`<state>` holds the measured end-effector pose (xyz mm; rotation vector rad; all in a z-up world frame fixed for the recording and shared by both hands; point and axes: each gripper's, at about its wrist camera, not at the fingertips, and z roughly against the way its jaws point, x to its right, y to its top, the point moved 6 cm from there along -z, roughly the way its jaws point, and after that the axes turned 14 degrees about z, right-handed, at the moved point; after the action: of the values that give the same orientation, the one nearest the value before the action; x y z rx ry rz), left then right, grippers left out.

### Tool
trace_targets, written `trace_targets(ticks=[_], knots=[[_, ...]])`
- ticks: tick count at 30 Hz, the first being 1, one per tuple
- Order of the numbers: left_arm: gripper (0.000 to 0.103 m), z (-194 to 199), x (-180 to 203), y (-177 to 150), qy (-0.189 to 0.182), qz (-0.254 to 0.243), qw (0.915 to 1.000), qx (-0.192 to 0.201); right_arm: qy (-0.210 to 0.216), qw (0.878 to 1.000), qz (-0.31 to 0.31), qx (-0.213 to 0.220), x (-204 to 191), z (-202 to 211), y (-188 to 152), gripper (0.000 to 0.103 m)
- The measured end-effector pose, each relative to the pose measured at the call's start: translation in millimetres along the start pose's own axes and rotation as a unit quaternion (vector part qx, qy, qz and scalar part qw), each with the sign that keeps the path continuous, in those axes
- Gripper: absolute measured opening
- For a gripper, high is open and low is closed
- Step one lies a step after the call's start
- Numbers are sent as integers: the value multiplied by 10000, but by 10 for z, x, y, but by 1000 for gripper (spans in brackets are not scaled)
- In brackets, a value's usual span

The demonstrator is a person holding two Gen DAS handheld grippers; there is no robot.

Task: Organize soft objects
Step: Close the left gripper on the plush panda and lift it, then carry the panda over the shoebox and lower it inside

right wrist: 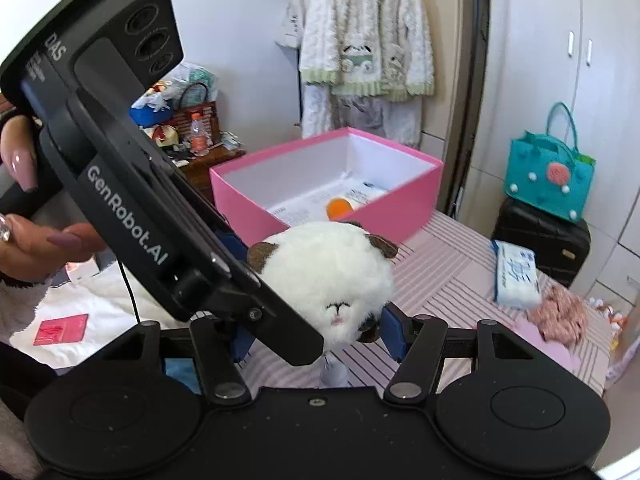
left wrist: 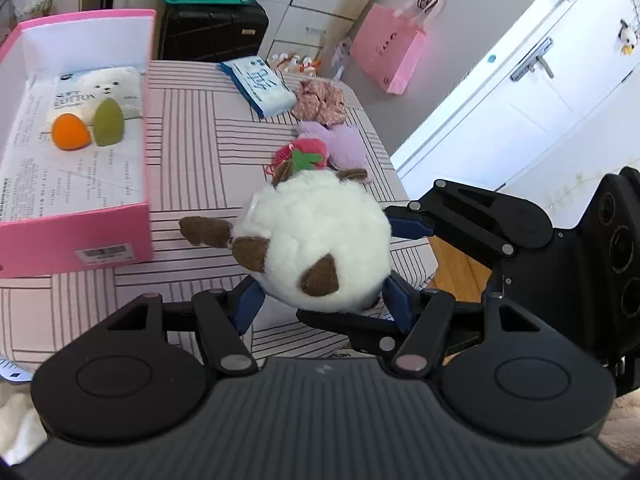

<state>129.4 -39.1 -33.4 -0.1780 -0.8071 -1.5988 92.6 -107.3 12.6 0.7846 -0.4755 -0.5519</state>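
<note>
Both the left tongs and right tongs clench the plush sheep; uneven squeezing could drop it short of the pink box.

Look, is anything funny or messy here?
A bit. The white plush toy is squeezed by both the left gripper and the right gripper at once, above the striped table. Nothing looks spilled or broken.

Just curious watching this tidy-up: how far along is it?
Done: an orange ball, a green sponge and a cotton pack lie in the pink box. In hand: both tools hold the white plush. Left on the table: wipes, scrunchie, purple plush.
</note>
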Motion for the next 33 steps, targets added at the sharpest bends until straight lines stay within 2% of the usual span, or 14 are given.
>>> trace_targets(ticks=[10,15,19,22,24,29,31,33], knots=[[63,429,-178,223,128,-25,9982,583,91,9985,417,346,-21,-126,466,67],[65,724,-322,476,120,122,9946,1022,377,9972,138,637,114,-258,804,67],[64,906,-502,732,21,326,9912,1286,511,9943,197,917,201,-409,1057,67],[64,934,-613,906,137,146,9884,1502,582,9930,338,971,283,-633,1212,67],[64,895,-716,1035,234,153,9878,1530,616,9921,475,985,335,-795,1268,67],[64,647,-1048,1433,343,288,9884,1452,687,9939,307,810,592,-1292,1332,67],[64,526,-1193,1611,265,331,9893,1397,670,9950,176,717,715,-1472,1334,67],[64,397,-1344,1782,164,501,9917,1169,702,9959,4,574,836,-1650,1317,67]])
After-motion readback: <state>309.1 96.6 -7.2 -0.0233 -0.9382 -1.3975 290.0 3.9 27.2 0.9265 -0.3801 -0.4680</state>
